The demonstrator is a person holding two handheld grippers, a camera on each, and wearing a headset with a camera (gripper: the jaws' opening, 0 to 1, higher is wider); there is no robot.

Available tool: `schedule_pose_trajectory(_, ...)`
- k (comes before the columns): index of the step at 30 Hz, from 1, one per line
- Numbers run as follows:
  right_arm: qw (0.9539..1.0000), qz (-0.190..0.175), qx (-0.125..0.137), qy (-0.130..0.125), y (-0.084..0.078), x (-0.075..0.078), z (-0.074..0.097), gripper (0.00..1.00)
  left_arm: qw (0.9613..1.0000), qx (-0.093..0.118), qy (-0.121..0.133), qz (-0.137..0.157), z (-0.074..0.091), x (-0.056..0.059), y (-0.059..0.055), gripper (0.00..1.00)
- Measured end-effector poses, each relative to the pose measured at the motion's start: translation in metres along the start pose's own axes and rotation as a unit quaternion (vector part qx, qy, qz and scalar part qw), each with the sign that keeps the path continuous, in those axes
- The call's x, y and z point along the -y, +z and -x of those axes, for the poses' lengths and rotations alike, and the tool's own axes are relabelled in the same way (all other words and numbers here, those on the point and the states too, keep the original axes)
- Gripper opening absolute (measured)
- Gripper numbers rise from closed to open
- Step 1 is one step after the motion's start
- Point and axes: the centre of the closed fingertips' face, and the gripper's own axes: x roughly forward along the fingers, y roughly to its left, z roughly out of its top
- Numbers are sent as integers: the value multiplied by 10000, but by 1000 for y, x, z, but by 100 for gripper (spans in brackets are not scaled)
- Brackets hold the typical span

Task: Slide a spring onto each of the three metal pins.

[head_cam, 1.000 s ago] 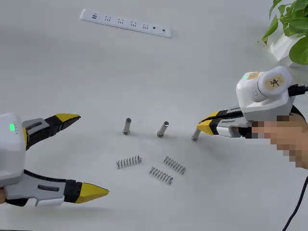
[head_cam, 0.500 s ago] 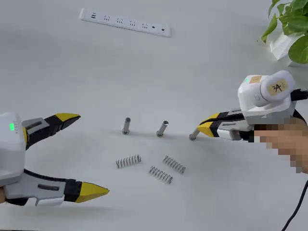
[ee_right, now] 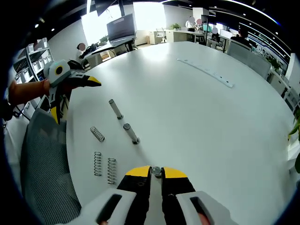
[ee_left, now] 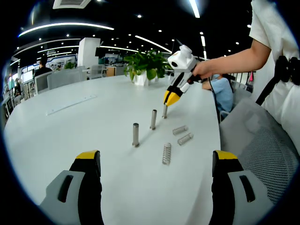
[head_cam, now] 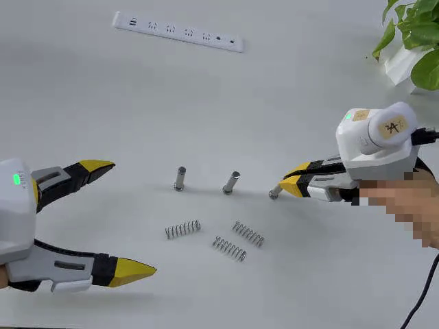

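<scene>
At the near left of the white worktop (head_cam: pixel 103 103), the left gripper (head_cam: pixel 130 218), fingers (head_cam: pixel 130 272) spread wide and grasping nothing, aimed toward the parts at the middle. From the right, the right gripper (head_cam: pixel 288 181), held in a hand (head_cam: pixel 405 205), fingers (head_cam: pixel 295 186) clenched on the top of the right pin (head_cam: pixel 276 193). That pin tilted, its head caught between the two yellow tips in the right gripper view; low end at or just above the surface, hard to tell which.

In a row with it across the middle of the worktop: the middle pin (head_cam: pixel 232 183), leaning a little, and the left pin (head_cam: pixel 180 178), upright. All three pins bare, well apart from one another.

Nearer than the pins, three springs lying flat: the left spring (head_cam: pixel 183 229) alone below the left pin, the right spring (head_cam: pixel 248 234) and the near spring (head_cam: pixel 229 249) side by side, close but not touching, below the middle pin.

Toward the far side, a white power strip (head_cam: pixel 178 31) lying flat. At the far right, a green plant (head_cam: pixel 411 34) in a white pot (head_cam: pixel 398 65).
</scene>
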Motion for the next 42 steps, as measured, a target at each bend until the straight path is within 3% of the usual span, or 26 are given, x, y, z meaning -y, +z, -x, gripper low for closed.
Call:
schedule_pose_trajectory(20,10000,15,42,-4,1,-1,2,9,10000,-7,-18,-3,0,0,-1,98)
schedule_pose_trajectory(32,9997,-11,227,-43,6,-2,11,19,10000,-25,-53,-42,-1,2,2,98)
schedule_pose_trajectory(42,9993,22,360,-15,1,-1,21,35,9999,-48,-59,-84,-1,2,5,98)
